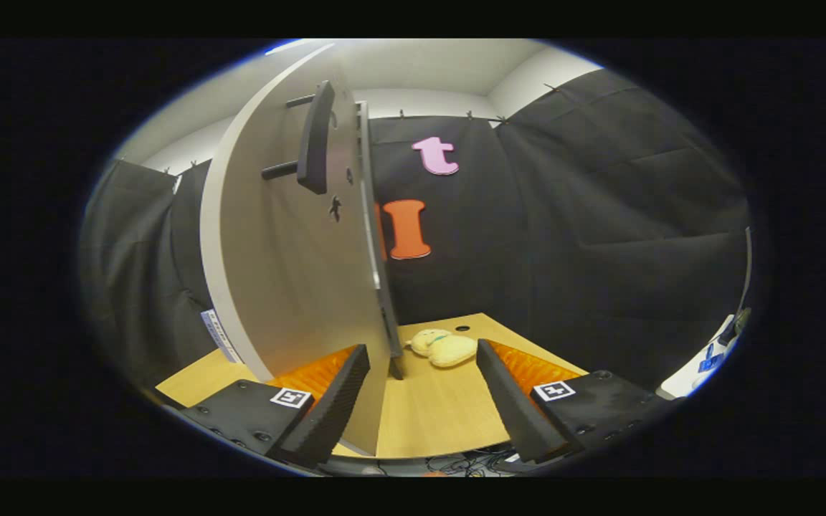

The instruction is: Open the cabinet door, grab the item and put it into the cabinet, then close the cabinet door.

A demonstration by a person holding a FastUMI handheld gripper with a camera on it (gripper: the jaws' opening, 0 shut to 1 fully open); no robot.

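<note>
Gripper view: the pale grey flat-panel cabinet door (291, 272) stands swung wide open, filling the left-centre of the frame and seen nearly edge-on, its thin free edge running down the middle of the picture to the light wooden counter (434, 416). A dark bar handle (315, 137) on two short posts sticks out from the door's face in the upper left-centre. The door seems to be left this way so that the opening beyond its edge is free for loading (the cabinet's inside itself is hidden behind the panel, so I cannot tell how much room it offers).

The gripper (420, 390) sits low in the frame with its jaws spread wide apart and holding nothing; the left finger lies right against the foot of the door, touching or just shy of it, I cannot tell which, while the right finger has bare counter around it. The small pale yellow plush toy (445, 349) lies flat on the counter just ahead of the fingers, between their lines and close beside the door's lower edge. It has not yet been picked up.

Judged from this, open room lies to the right of the door; the door's edge is the thing to clear when reaching in for the toy
</note>
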